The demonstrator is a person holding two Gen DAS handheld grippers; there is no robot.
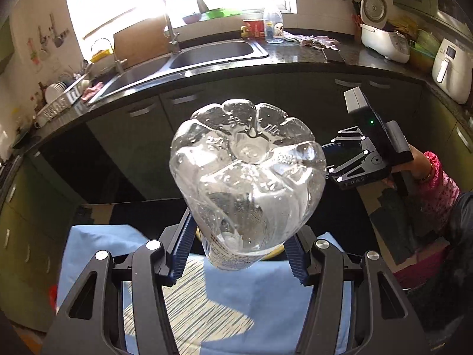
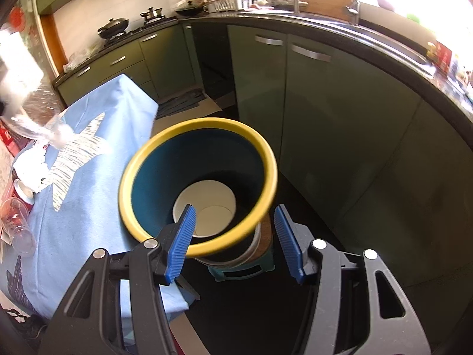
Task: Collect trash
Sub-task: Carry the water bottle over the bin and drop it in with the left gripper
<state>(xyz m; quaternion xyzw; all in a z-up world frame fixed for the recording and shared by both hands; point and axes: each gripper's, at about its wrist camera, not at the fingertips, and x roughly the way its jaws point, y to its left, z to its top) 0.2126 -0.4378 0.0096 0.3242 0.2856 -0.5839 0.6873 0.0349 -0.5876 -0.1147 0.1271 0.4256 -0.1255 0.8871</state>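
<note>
My left gripper is shut on a clear plastic bottle, whose ribbed base faces away from me above the table's blue cloth. In the right wrist view that bottle is a blur at the upper left. A blue bin with a yellow rim stands under my right gripper, with a white paper cup lying in its bottom. The right gripper's pads stand apart over the bin's near rim and press on nothing. A hand in a pink sleeve holds the right gripper beside the bottle.
Crumpled white paper, a red and white can and a clear plastic cup lie on the blue cloth. A teal stool is under the bin. Green cabinets and a dark counter with a sink run behind.
</note>
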